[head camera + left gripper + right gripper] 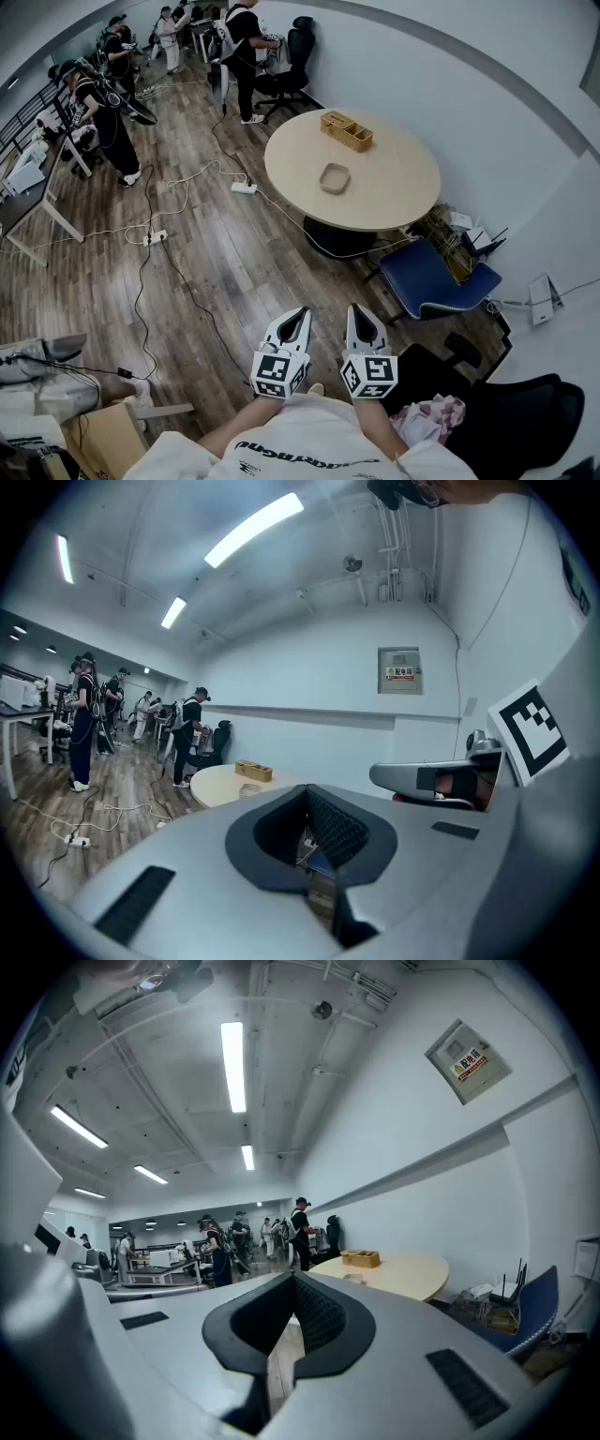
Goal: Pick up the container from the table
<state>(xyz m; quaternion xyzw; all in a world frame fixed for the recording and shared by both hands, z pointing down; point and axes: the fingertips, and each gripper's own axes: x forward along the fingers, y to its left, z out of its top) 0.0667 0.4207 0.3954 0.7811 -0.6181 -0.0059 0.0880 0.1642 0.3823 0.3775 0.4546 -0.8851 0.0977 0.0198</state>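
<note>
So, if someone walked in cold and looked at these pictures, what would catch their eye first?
Probably the round table by the white wall, carrying a shallow container near its middle and a wooden organizer at its far edge. Next come the left gripper and right gripper, low in the head view. They are close to the person's chest and well short of the table, and their tongs are empty.

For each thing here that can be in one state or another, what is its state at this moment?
left gripper: jaws together, nothing held.
right gripper: jaws together, nothing held.
container: open side up on the round table, far from both grippers, looks empty.
wooden organizer: upright near the table's far edge, contents unclear.
blue chair: unoccupied, beside the table.
</note>
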